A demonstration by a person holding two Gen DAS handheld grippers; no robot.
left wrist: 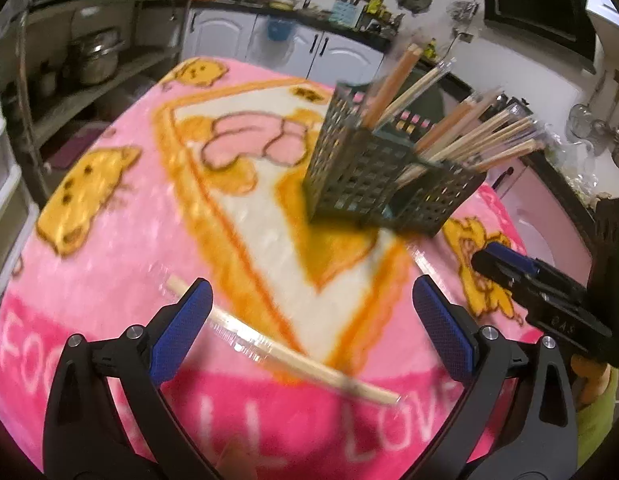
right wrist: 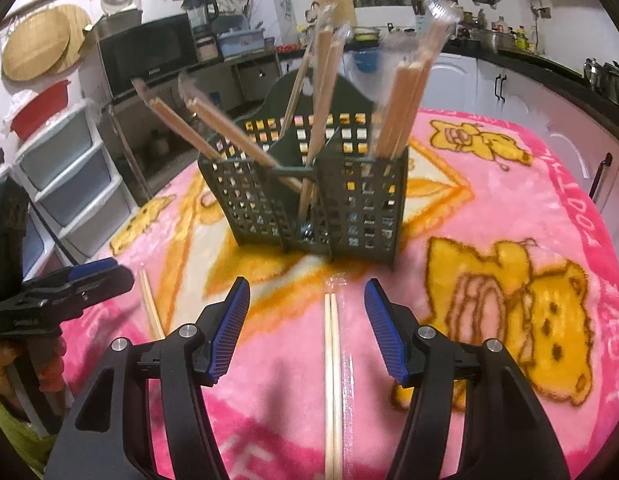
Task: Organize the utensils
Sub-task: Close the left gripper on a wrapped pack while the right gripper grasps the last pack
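A dark green perforated utensil holder (left wrist: 385,176) (right wrist: 309,200) stands on the pink blanket and holds several wrapped chopstick pairs. My left gripper (left wrist: 309,320) is open above a wrapped chopstick pair (left wrist: 285,354) that lies across the blanket between its fingers. My right gripper (right wrist: 307,328) is open, with another wrapped chopstick pair (right wrist: 332,380) lying lengthwise between its fingers. A further pair (right wrist: 151,306) lies to the left. The right gripper also shows in the left wrist view (left wrist: 509,268), and the left gripper shows in the right wrist view (right wrist: 89,280).
The pink cartoon blanket (left wrist: 109,240) (right wrist: 509,200) covers the table. Kitchen cabinets (left wrist: 269,40), a shelf with pots (left wrist: 93,56), plastic drawers (right wrist: 69,184) and a microwave (right wrist: 149,52) surround it.
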